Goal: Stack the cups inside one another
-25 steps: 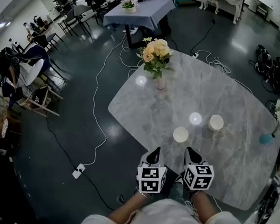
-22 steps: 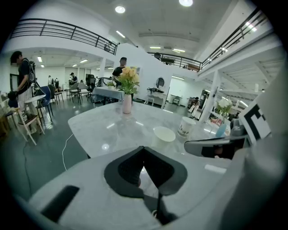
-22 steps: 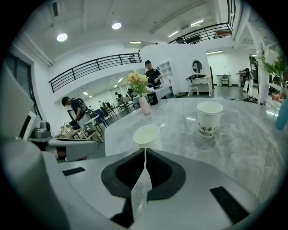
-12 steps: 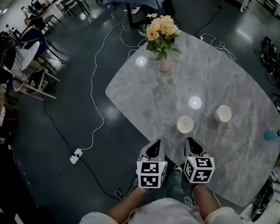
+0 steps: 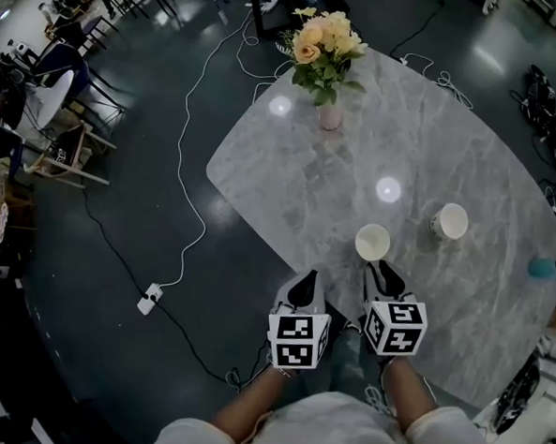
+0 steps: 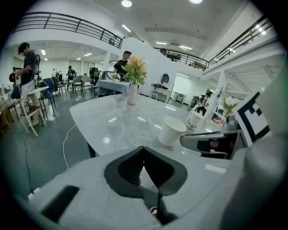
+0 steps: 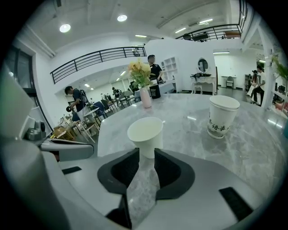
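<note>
Marble tabletop (image 5: pixel 414 142), stacking not yet begun.
Nearest me, left claw (image 6: pixel 143 148) is closed and empty; right claw (image 7: pixel 144 155) has just been opening, slightly parted, gripping nothing. Plain cup (image 5: pixel 372 242) stands just beyond it, printed cup (image 5: pixel 450 221) farther right.

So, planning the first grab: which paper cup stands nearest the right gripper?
The plain white paper cup, straight ahead of the right gripper, whose jaws have just been opening, empty. The printed white paper cup stands farther right.
</note>
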Available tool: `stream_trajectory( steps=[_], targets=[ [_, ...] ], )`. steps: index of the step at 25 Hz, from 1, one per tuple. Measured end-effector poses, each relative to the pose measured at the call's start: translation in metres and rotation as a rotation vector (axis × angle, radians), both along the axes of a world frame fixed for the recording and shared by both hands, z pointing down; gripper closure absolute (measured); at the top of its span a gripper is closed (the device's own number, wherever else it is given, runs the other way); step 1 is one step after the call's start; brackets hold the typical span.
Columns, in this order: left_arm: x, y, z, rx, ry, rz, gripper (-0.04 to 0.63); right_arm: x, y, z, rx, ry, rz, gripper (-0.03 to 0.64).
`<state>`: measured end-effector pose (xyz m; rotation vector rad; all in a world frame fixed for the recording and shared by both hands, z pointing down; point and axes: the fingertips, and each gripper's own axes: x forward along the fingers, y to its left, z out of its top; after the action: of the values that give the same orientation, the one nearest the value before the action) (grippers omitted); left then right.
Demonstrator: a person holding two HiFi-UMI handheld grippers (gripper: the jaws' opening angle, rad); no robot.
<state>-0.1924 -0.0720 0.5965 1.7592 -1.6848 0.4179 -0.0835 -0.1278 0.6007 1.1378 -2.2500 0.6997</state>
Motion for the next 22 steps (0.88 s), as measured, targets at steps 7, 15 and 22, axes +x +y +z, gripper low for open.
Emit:
stream_trajectory(
  steps=[7,15,22],
  targets=[
    [-0.002,0.0,0.009,-0.013,0.009,-0.006,0.598,-0.004,-0.004,0.008,-0.006,0.015,-0.001,0.484],
    [-0.003,0.0,0.015,-0.027,0.02,-0.012,0.598,-0.008,-0.008,0.013,-0.011,0.038,-0.013,0.413],
    [-0.005,0.0,0.021,-0.038,0.025,-0.015,0.598,-0.013,-0.014,0.017,-0.004,0.055,-0.022,0.396]
  ],
)
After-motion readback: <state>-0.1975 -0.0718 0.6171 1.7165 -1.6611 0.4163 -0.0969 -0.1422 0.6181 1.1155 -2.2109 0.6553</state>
